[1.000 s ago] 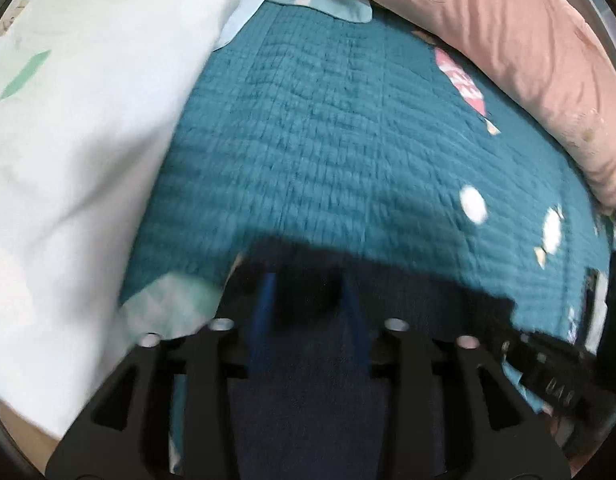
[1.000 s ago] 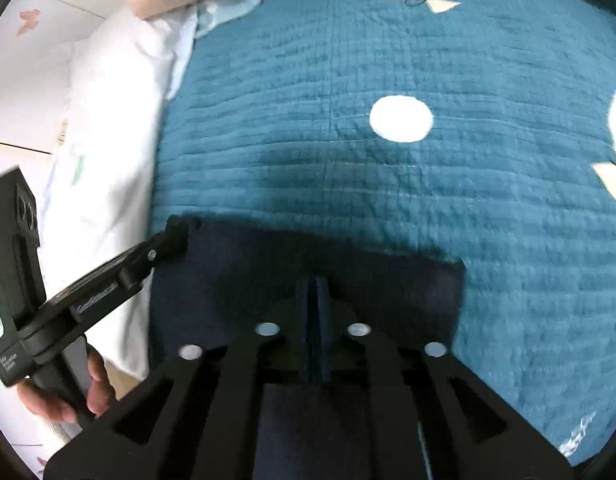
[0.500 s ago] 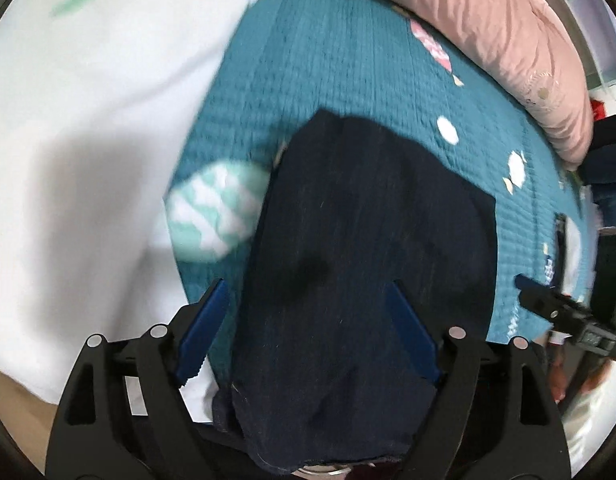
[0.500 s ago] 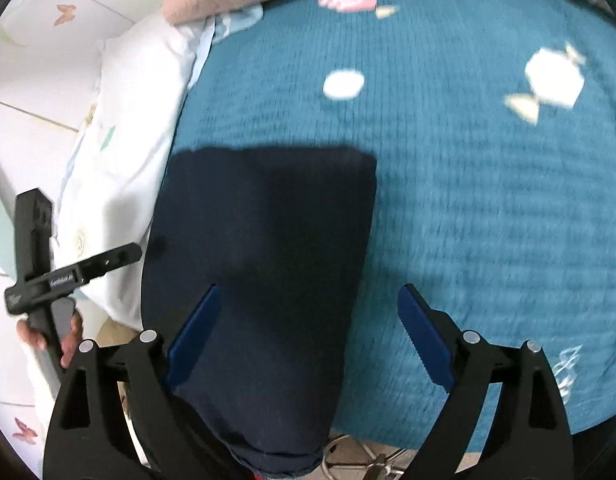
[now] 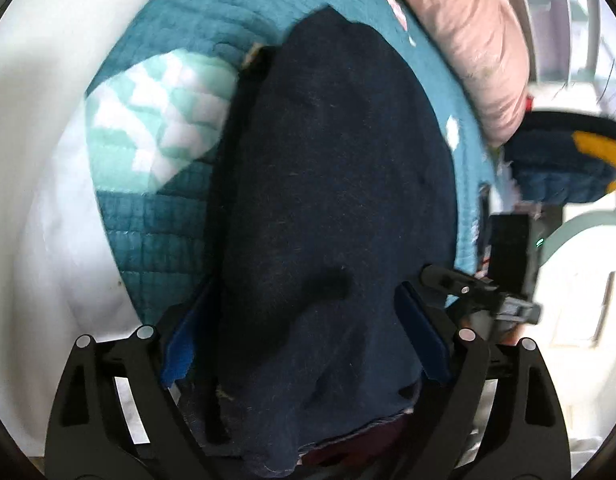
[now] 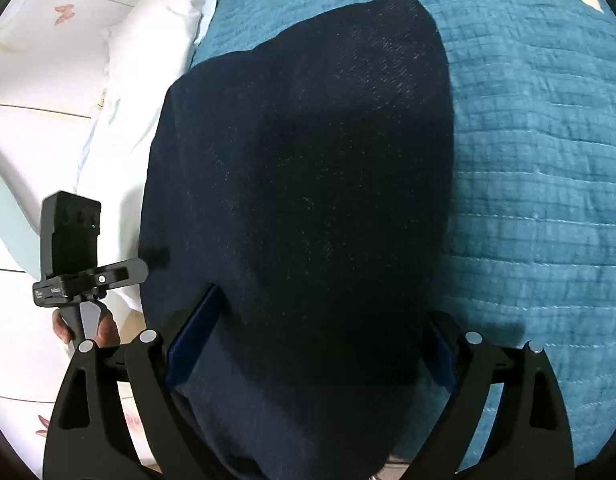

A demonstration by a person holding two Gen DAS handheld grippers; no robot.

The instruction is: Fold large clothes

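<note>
Both grippers lower than before over the dark garment (image 6: 299,184), left fingers (image 5: 179,344) widening, right fingers (image 6: 191,332) wide.

Even, soft daylight; window glare at the left view's right edge. Strong fisheye bending, mild motion blur, dark vignetted corners.

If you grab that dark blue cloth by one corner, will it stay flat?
Probably not. The dark blue cloth drapes limply over the bed's edge, so it looks floppy. It seems thick, maybe a bit heavy. The teal quilt looks grippy, so it may drag.
</note>
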